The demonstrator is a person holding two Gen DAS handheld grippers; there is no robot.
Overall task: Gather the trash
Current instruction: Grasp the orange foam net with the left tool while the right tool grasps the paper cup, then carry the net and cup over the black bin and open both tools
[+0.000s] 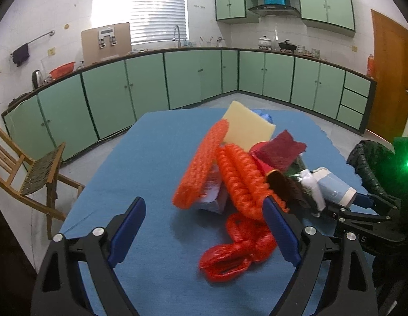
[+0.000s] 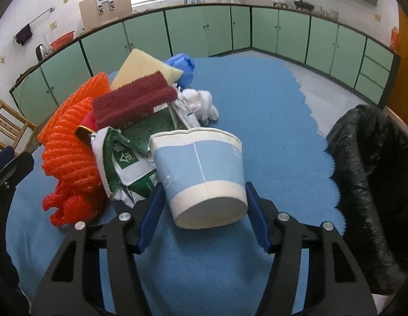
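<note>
The light, crushable blue-and-white paper cup lies tipped beside the black bin bag. The right gripper brackets its stiffer base, half-open; pad contact cannot be confirmed. Grip gently.

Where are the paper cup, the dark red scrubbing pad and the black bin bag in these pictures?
paper cup (image 2: 201,168), right wrist view, on its blue side wall.
dark red scrubbing pad (image 2: 133,100), right wrist view, on its fuzzy front edge.
black bin bag (image 2: 367,163), right wrist view, on its crinkled side.
</note>
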